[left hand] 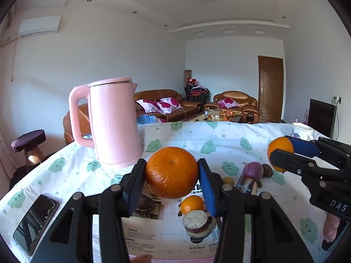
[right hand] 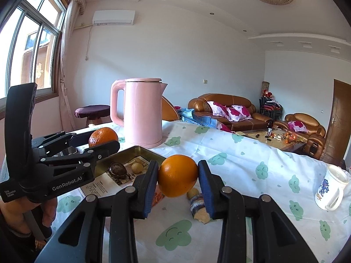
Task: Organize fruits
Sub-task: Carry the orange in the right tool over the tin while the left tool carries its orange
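oranges: two held aloft at once, one in each gripper, above the bench with its cloud-print cloth (right hand: 241, 160).
left gripper (left hand: 172, 172): fingers narrowed onto a dimpled orange (left hand: 171, 172), pads pressed to its two sides, stem scar facing the lens.
right gripper (right hand: 178, 176): fingers clamped on a smoother orange (right hand: 177, 176), likewise side to side.
key relation: the metal tray (right hand: 131, 153) lies directly below and ahead of the left gripper, toward the bench's left side in front of the pink kettle (right hand: 142, 114); the right gripper hangs off the tray's right corner, over bare cloth, so the left appears nearer to a drop and the right would have to travel leftward.
tray contents: a small orange (left hand: 192, 203), dark wrinkled fruit (left hand: 145, 203), a cut cane-like section (left hand: 196, 222), on a printed paper liner (left hand: 153, 239).
loose on cloth: a purple fruit (left hand: 252, 171) and further cut pieces (left hand: 246, 184) right of the tray; a striped piece (right hand: 197, 203) under the right gripper.
left wrist view only: the tray's inside seen from above, a phone (left hand: 35, 221) at the near left edge.
right wrist view only: the tray's rim and corner, the left gripper's side profile (right hand: 103, 146), a mug (right hand: 331, 188) tilted near the right edge.
judgement: both fruits look round, with no long axis to align.
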### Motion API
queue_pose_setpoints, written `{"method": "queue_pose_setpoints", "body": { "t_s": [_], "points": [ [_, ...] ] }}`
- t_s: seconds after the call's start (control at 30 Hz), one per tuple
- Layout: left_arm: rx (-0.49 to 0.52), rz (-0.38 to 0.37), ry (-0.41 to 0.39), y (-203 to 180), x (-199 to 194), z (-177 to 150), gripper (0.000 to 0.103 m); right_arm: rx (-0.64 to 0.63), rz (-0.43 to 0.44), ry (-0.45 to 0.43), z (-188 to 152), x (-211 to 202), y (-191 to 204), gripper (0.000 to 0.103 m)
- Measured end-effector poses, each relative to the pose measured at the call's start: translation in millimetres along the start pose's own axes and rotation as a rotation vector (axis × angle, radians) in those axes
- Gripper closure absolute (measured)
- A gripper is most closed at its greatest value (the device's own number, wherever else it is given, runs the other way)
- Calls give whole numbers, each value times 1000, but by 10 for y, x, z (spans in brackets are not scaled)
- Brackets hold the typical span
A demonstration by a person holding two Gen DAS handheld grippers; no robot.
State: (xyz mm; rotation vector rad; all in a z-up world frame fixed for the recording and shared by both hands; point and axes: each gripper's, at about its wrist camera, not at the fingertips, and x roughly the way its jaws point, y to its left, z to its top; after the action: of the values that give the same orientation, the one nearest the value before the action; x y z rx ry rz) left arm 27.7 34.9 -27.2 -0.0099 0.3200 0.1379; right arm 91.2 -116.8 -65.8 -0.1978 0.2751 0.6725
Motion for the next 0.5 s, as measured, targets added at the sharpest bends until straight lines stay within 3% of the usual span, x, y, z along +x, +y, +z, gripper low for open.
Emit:
{"method": "queue_pose_setpoints", "body": {
  "t_s": [0.5],
  "points": [
    [-40,64,55,343,85,-90,54,-31,75,52,100,391,323,64]
  ]
}}
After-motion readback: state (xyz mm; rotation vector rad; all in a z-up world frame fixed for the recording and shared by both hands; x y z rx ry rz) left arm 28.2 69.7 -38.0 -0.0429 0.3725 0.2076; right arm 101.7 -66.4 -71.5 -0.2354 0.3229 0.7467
